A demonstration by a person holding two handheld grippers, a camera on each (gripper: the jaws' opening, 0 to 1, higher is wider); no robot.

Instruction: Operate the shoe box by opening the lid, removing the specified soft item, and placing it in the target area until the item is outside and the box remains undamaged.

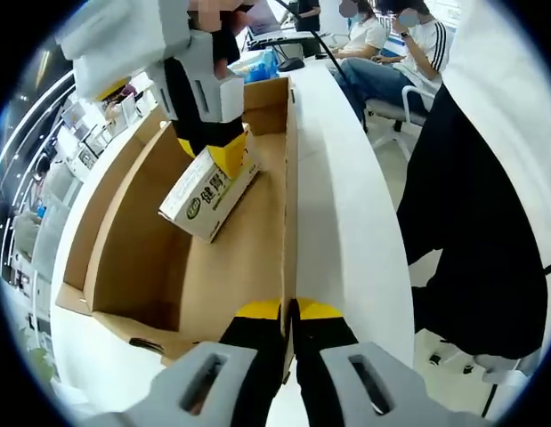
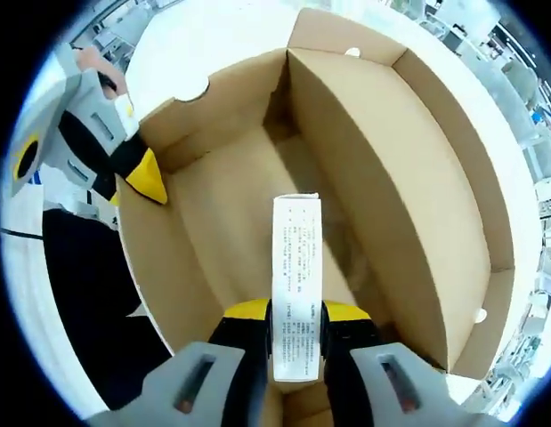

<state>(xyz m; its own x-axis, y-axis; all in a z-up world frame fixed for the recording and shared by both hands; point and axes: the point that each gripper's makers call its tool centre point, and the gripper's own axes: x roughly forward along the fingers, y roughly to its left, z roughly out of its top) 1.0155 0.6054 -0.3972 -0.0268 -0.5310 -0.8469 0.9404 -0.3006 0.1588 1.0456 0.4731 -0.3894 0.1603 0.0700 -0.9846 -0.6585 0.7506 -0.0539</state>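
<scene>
The right gripper (image 2: pixel 295 325) has its jaws squeezed on a small white box (image 2: pixel 295 276) with tiny print, held inside the open brown shoe box (image 2: pixel 409 205). The left gripper (image 1: pixel 289 313) pinches the shoe box's wall on the white tabletop (image 1: pixel 346 196).

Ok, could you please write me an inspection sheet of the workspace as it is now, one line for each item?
Surface: white table, bare beside the box.
Job's things: open cardboard shoe box, its inside bare cardboard; small white carton held above the box floor.
Clutter: small items on shelves at the far side, too blurred to name.
Grippers: right gripper shut on the carton; left gripper shut on the box's side wall.
Cables: a dark cable on the far part of the table.
Surroundings: seated people at the far end; a dark garment beside the table.
</scene>
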